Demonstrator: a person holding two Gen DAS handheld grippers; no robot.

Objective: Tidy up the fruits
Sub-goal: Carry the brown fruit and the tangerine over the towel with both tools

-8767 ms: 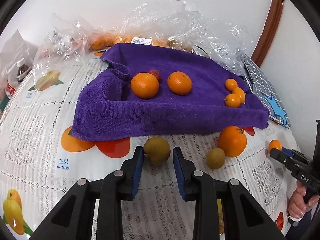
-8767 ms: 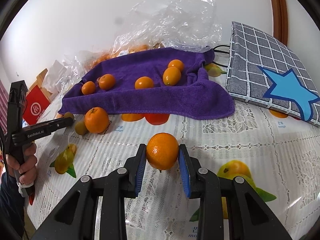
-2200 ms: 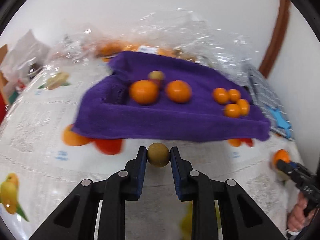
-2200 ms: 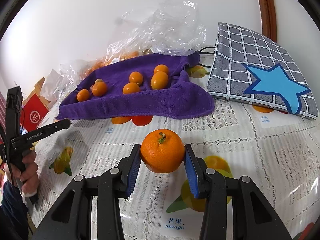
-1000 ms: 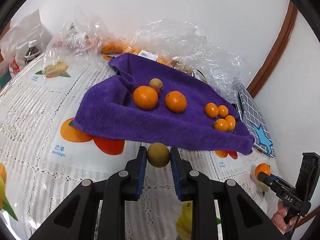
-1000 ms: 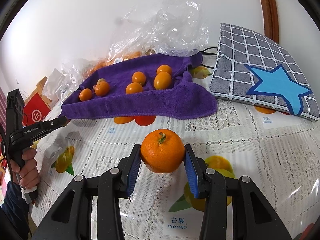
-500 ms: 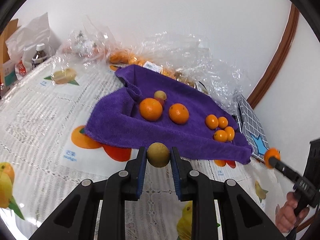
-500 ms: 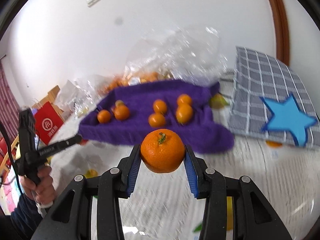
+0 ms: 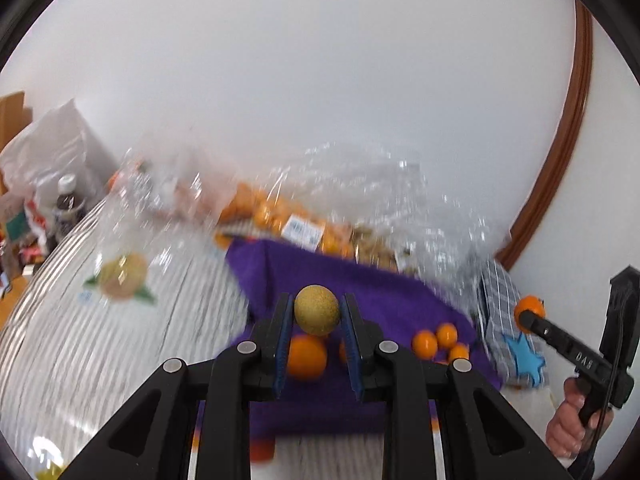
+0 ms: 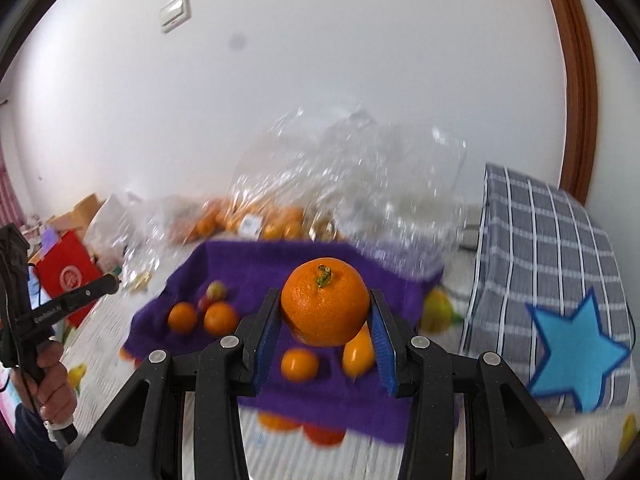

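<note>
both tools have risen over the purple towel [image 10: 256,264], left tool [image 9: 316,322] gripping a longan [image 9: 317,309], right tool [image 10: 325,332] a mandarin [image 10: 325,306], neither placed yet.

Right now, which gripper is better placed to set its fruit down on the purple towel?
Hard to separate; slight edge left. The left gripper holds the brown fruit over the purple towel, beside the oranges.

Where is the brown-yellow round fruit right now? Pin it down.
In the left wrist view the brown-yellow round fruit sits clamped in the left gripper, held up over the purple towel, above a large orange.
</note>
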